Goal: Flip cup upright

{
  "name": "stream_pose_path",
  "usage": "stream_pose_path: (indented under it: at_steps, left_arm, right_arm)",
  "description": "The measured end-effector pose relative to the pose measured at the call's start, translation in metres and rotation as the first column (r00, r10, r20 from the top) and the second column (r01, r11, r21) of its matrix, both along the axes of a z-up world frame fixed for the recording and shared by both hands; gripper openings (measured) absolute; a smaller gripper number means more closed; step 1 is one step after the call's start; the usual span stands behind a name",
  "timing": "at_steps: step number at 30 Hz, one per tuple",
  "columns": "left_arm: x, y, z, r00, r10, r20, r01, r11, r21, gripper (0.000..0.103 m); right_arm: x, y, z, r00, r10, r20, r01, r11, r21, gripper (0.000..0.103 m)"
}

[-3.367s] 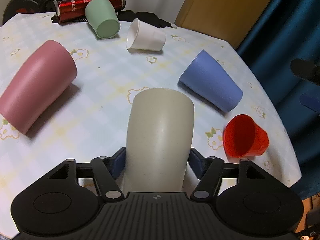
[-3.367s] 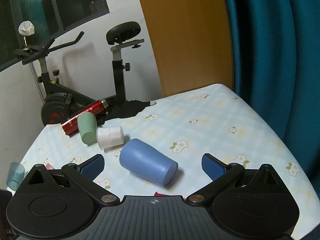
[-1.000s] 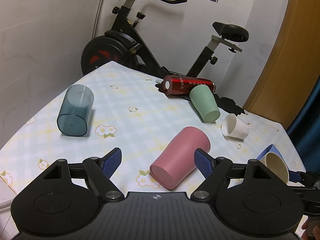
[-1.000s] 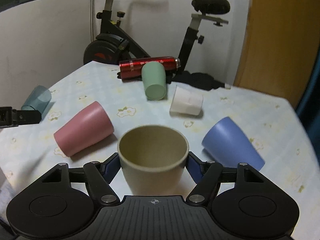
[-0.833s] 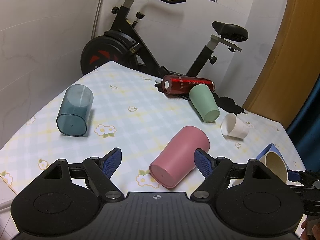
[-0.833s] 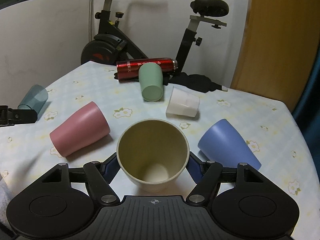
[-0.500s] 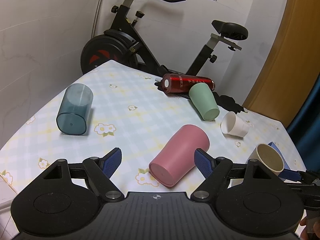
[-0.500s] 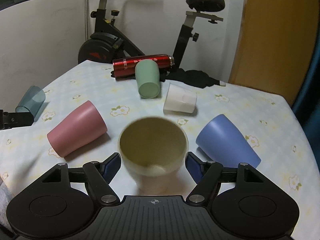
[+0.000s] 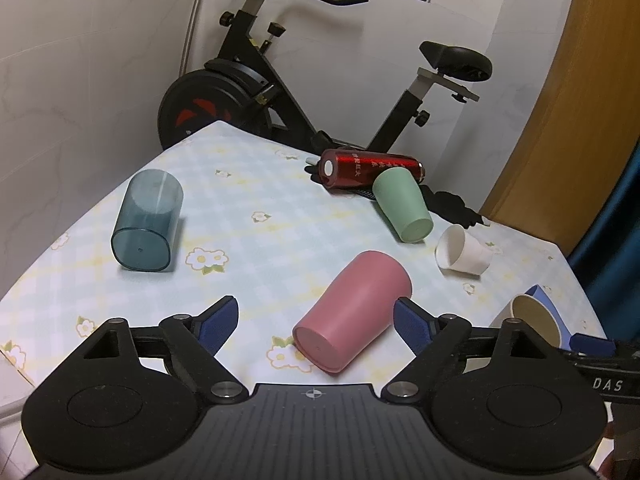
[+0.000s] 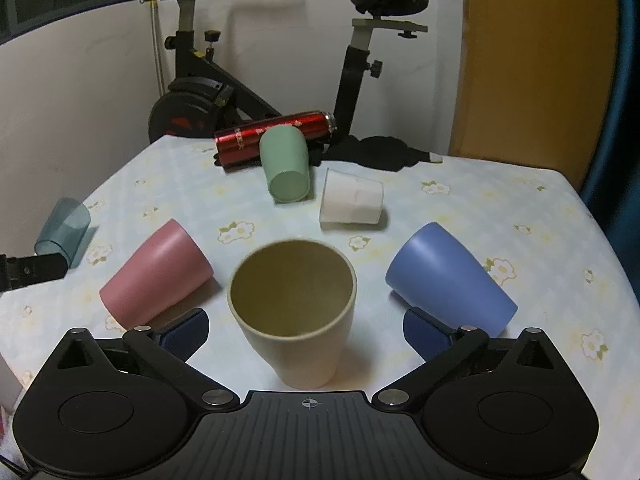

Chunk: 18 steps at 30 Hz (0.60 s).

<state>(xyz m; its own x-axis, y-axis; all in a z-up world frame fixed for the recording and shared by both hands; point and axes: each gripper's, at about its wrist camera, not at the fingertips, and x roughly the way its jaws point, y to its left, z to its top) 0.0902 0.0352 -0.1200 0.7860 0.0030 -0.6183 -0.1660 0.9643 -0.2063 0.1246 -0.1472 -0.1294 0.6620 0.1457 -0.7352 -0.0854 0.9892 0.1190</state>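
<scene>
A beige cup point(image 10: 294, 312) stands upright on the flowered table point(image 10: 480, 208), mouth up, between the spread fingers of my right gripper point(image 10: 306, 330), which is open and clear of its sides. It also shows in the left wrist view point(image 9: 532, 320) at the far right. My left gripper point(image 9: 316, 320) is open and empty above the table's near edge, with a pink cup point(image 9: 354, 314) lying on its side between and beyond its fingers.
Lying on their sides: a pink cup point(image 10: 154, 276), a blue cup point(image 10: 448, 278), a white cup point(image 10: 352, 202), a green cup point(image 10: 286, 170), a clear teal cup point(image 10: 64, 226) and a red bottle point(image 10: 276, 136). An exercise bike point(image 10: 224, 92) stands behind the table.
My right gripper has set the beige cup upright on the table and opened, letting it go. The left gripper has stayed open and barely moved.
</scene>
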Motion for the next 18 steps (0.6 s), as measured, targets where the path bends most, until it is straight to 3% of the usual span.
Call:
stream_pose_path:
  at_steps: [8,11,18]
  left_arm:
    - [-0.006,-0.009,0.023,0.998,-0.029,0.059,0.024,0.997,0.079,0.091]
    - [-0.009,-0.012,0.039,0.994,-0.054,0.098,0.044,0.993,0.107,0.096]
    - [-0.024,-0.023,0.085,0.964,-0.141,0.224,0.102,0.979,0.177,0.103]
  right_arm:
    - [-0.009,-0.004,0.023,0.999,-0.008,0.048,0.007,1.0,0.024,0.103]
    - [-0.013,-0.007,0.036,0.997,-0.015,0.071,0.012,0.999,0.042,0.103]
    - [-0.029,-0.016,0.071,0.991,-0.043,0.13,0.034,0.997,0.071,0.103]
